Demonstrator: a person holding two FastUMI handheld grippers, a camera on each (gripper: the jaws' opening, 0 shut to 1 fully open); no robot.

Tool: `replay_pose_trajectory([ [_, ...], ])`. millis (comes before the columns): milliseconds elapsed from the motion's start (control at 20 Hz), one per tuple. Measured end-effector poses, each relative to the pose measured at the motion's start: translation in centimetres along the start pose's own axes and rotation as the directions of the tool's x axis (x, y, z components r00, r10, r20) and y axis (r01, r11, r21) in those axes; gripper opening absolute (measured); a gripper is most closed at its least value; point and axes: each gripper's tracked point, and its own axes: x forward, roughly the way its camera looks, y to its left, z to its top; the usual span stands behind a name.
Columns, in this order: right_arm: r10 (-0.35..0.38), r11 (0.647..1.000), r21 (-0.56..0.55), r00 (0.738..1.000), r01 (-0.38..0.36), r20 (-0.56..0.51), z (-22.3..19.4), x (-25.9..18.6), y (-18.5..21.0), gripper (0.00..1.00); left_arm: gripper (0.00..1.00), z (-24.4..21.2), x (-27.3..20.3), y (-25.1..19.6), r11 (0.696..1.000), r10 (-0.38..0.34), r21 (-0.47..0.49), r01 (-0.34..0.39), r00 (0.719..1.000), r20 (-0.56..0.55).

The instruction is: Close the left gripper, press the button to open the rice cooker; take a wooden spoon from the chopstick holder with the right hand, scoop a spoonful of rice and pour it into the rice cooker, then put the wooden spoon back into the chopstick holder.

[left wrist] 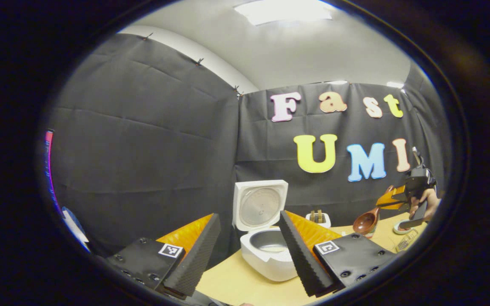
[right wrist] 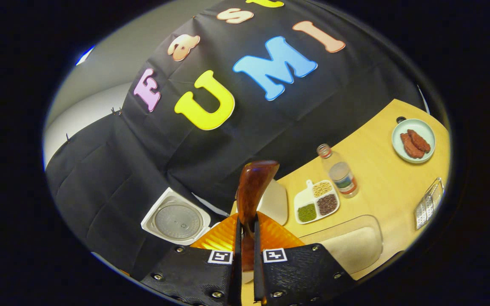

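Pinched tight between the two fingers of the right gripper is the wooden spoon, its brown handle clamped in the narrow gap and its bowl sticking up and forward above the tabletop. Beyond it on the table lie a clear tub of rice, a white divided dish of beans and grains, and an uncapped bottle just behind that dish; a pale green plate with brown pieces of food sits toward the far corner, and a metal grater lies near the table's edge. From the other side of the booth, the left gripper hangs with its fingers spread wide apart, holding nothing. Framed between them stands the rice cooker, white, its lid swung upright and the pot open. The chopstick holder stands just beyond the cooker near the back edge of the tabletop. Farther right, a hand holds the right gripper with the spoon's bowl tipped out in front of it.
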Motion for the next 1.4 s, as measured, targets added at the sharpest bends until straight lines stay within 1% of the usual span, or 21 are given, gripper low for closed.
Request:
replay_pose_trajectory([
  [50, -0.022, 1.000, -0.005, 1.000, 0.022, 0.013, 0.8, -1.0, -1.5, 0.11, 0.96, 0.3, 0.2, -1.1, 1.000, -0.018, 0.001, 0.018, 1.000, 0.003],
  [150, -0.059, 0.998, -0.001, 0.997, 0.059, 0.047, 2.4, -2.0, -4.1, 0.11, 0.96, 0.7, 0.2, -3.1, 0.999, -0.049, 0.006, 0.049, 0.999, 0.008],
  [200, -0.074, 0.997, 0.006, 0.996, 0.074, 0.059, 3.0, -2.8, -5.2, 0.11, 0.91, 1.0, 0.3, -4.2, 0.998, -0.064, 0.005, 0.064, 0.998, 0.012],
  [250, -0.088, 0.996, 0.013, 0.994, 0.087, 0.069, 3.3, -4.4, -6.5, 0.11, 0.91, 1.2, 0.2, -5.3, 0.997, -0.079, 0.002, 0.079, 0.997, 0.016],
  [350, -0.120, 0.993, 0.018, 0.989, 0.118, 0.091, 4.5, -5.9, -8.9, 0.11, 1.00, 1.4, 0.1, -7.2, 0.995, -0.104, -0.007, 0.104, 0.994, 0.019],
  [400, -0.139, 0.990, 0.017, 0.985, 0.138, 0.105, 5.3, -6.7, -10.2, 0.11, 1.00, 1.5, 0.1, -8.1, 0.993, -0.115, -0.009, 0.115, 0.993, 0.020],
  [450, -0.159, 0.987, 0.018, 0.980, 0.158, 0.116, 5.8, -7.5, -11.5, 0.11, 0.95, 1.3, 0.1, -9.0, 0.992, -0.127, -0.010, 0.128, 0.992, 0.019],
  [750, -0.259, 0.965, 0.016, 0.954, 0.260, 0.152, 7.9, -10.6, -18.8, 0.11, 0.97, 1.9, 0.2, -13.5, 0.984, -0.180, -0.005, 0.180, 0.984, 0.019],
  [850, -0.301, 0.952, -0.002, 0.940, 0.306, 0.160, 8.2, -11.7, -21.2, 0.11, 0.97, 2.2, 0.0, -14.4, 0.981, -0.191, -0.001, 0.192, 0.981, 0.022],
  [900, -0.320, 0.945, -0.013, 0.933, 0.326, 0.167, 8.5, -12.5, -22.3, 0.12, 0.94, 2.3, 0.0, -14.7, 0.981, -0.196, 0.003, 0.196, 0.980, 0.022],
  [950, -0.338, 0.937, -0.025, 0.925, 0.347, 0.176, 8.7, -12.9, -23.3, 0.11, 0.97, 2.4, 0.0, -15.1, 0.980, -0.199, 0.008, 0.198, 0.980, 0.020],
  [1000, -0.353, 0.930, -0.040, 0.918, 0.366, 0.183, 8.6, -13.3, -24.1, 0.12, 0.94, 2.5, 0.0, -15.3, 0.980, -0.201, 0.014, 0.201, 0.979, 0.017],
  [1050, -0.371, 0.921, -0.056, 0.909, 0.387, 0.189, 8.6, -13.5, -25.2, 0.11, 0.96, 2.6, -0.1, -15.6, 0.979, -0.203, 0.020, 0.202, 0.979, 0.017],
  [1200, -0.414, 0.895, -0.094, 0.890, 0.436, 0.189, 8.1, -13.6, -27.5, 0.11, 0.96, 3.0, -0.2, -16.3, 0.978, -0.207, 0.031, 0.206, 0.978, 0.018],
  [1300, -0.427, 0.890, -0.095, 0.888, 0.446, 0.170, 7.1, -12.9, -28.5, 0.11, 0.96, 3.2, -0.2, -16.8, 0.978, -0.207, 0.039, 0.206, 0.978, 0.016],
  [1400, -0.429, 0.893, -0.080, 0.892, 0.443, 0.144, 5.9, -12.1, -29.3, 0.12, 0.97, 3.3, -0.4, -16.8, 0.978, -0.204, 0.051, 0.203, 0.979, 0.014],
])
